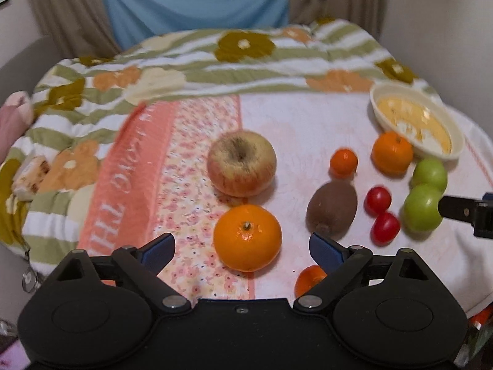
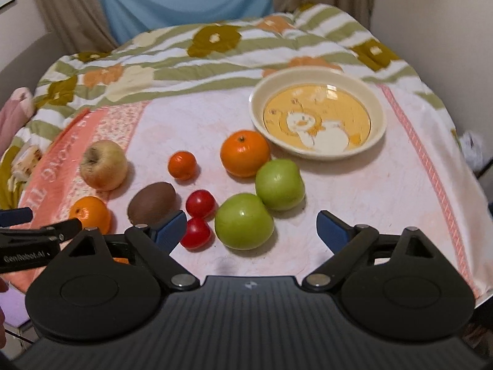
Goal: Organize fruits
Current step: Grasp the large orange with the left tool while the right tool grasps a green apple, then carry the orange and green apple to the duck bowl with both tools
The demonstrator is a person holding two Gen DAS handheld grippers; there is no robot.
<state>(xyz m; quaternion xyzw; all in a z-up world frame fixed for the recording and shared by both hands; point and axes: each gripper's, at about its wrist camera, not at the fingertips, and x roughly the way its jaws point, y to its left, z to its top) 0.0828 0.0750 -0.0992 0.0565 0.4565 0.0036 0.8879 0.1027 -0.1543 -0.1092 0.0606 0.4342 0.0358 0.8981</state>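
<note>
1. The left tongs (image 1: 242,252) stand wide and released, grasping nothing; a large orange (image 1: 247,236) lies between their blue fingers, untouched
2. The yellowish apple (image 1: 242,162) sits just beyond that orange, the kiwi (image 1: 332,212) off their right finger
3. The right tongs (image 2: 251,228) gape too, empty, a green apple (image 2: 244,221) between the fingers
4. The bowl (image 2: 377,108) lies further ahead on the bed cover (image 2: 200,117)

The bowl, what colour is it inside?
Yellow with a cartoon figure, cream rim; the bowl shows best in the right wrist view.
</note>
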